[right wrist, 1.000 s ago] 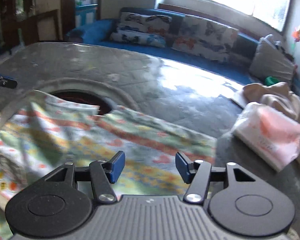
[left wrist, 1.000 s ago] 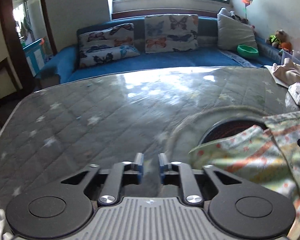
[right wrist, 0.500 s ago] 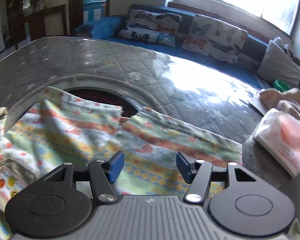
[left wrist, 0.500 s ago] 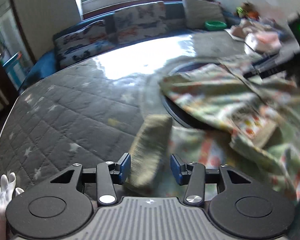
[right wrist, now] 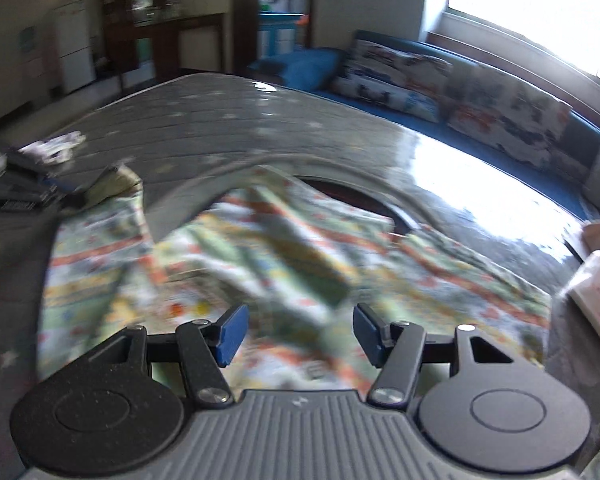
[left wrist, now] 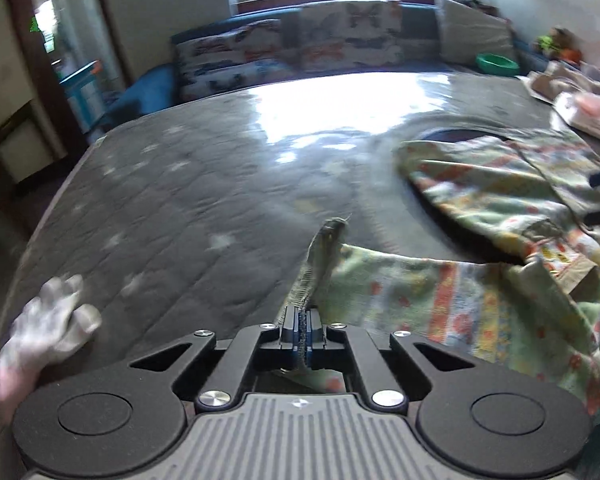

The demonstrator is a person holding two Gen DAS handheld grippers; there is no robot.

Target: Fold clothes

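The grey quilted counter (left wrist: 188,200) carries the patterned garment (left wrist: 480,292), which lies spread across its near right part, partly over a dark round opening (right wrist: 356,196). My left gripper (left wrist: 302,334) has its jaws clamped on the garment's ribbed cuff (left wrist: 320,256), while my right gripper (right wrist: 296,330) hovers over the cloth with jaws apart and nothing between them. To do this step well, I judge I should draw the cuff across level, keeping the fabric taut, and pin the body with my right.
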